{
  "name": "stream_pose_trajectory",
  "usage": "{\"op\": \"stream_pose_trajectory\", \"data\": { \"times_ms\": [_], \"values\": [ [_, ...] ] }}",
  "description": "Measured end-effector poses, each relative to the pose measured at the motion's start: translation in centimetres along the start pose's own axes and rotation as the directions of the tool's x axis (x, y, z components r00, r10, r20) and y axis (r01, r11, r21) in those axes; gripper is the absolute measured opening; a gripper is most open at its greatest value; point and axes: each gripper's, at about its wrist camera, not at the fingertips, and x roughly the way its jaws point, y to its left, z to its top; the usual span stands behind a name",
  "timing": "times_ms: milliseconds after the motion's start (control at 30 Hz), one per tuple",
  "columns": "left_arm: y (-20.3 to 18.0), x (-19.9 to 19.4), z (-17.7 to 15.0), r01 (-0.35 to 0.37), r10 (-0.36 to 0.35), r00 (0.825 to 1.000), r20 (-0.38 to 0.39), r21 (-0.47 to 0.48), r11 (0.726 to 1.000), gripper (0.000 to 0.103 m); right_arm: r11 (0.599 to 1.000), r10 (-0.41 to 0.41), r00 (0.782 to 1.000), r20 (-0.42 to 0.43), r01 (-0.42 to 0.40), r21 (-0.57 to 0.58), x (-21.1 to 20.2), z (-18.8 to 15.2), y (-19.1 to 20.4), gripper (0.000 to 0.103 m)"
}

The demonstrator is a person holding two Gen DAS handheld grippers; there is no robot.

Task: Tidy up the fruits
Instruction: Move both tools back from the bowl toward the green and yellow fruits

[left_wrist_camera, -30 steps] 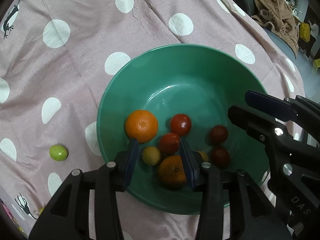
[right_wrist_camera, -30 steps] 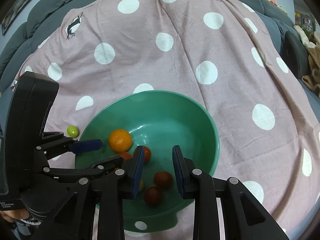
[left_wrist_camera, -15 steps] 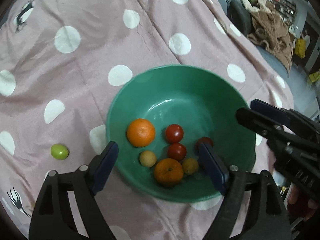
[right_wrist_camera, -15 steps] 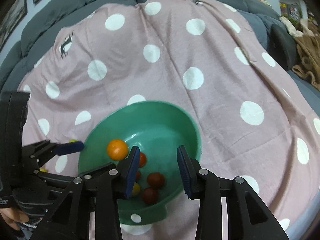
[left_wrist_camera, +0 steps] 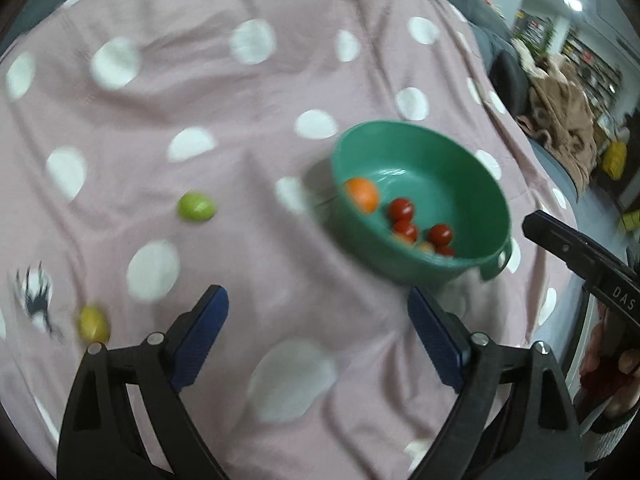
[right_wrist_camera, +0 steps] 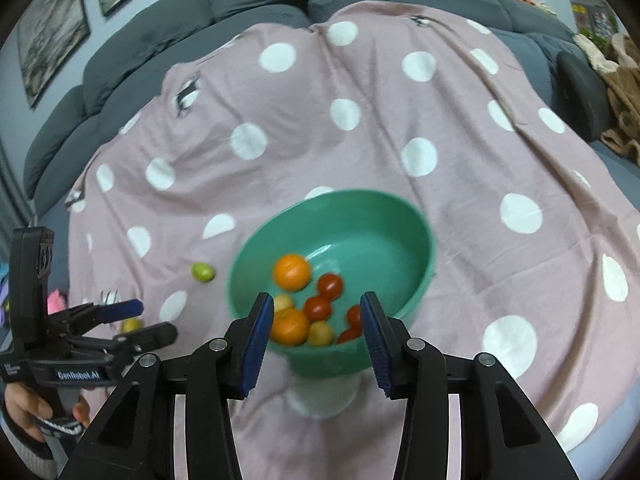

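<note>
The left claw (left_wrist_camera: 316, 332) hangs wide open and empty above the polka-dot cloth (left_wrist_camera: 248, 128), and the right claw (right_wrist_camera: 316, 328) stands open, holding nothing, at the near rim of the green bowl (right_wrist_camera: 416, 224). The bowl already holds oranges, red tomatoes and small yellow fruits. Two fruits lie loose on the cloth: a green fruit (left_wrist_camera: 196, 207) well left of the bowl and a yellow fruit (left_wrist_camera: 93, 323) just left of the left claw. Both are round and sit on wrinkled soft fabric, so a nudge from one pad would likely roll them away; a hard squeeze may bruise them
</note>
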Motion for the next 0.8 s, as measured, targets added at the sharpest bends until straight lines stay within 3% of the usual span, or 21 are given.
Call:
{"op": "stream_pose_trajectory", "data": {
  "times_ms": [400, 567, 700, 800],
  "values": [
    [7.1, -3.8, -6.0, -0.101, 0.101, 0.995, -0.008, -0.131, 0.986, 0.091, 0.987, 0.076, 0.993, -0.093, -0.088, -0.133, 1.6, -2.1, 6.8, 0.045],
    [8.9, -4.1, -8.1, -0.105, 0.101, 0.994, -0.029, -0.152, 0.983, 0.091, 0.977, 0.092, 0.987, -0.132, -0.116, -0.179, 2.5, -3.0, 9.0, 0.045],
    [11.0, -4.8, -9.7, -0.061, 0.054, 0.998, -0.037, -0.238, 0.969, 0.091, 0.973, 0.096, 0.981, -0.171, -0.129, -0.193, 3.5, -3.6, 10.2, 0.045],
    [12.0, -5.7, -10.2, -0.064, 0.061, 0.998, -0.021, -0.257, 0.964, 0.091, 0.970, 0.102, 0.975, -0.196, -0.142, -0.198, 4.3, -3.8, 11.2, 0.045]
  ]
}}
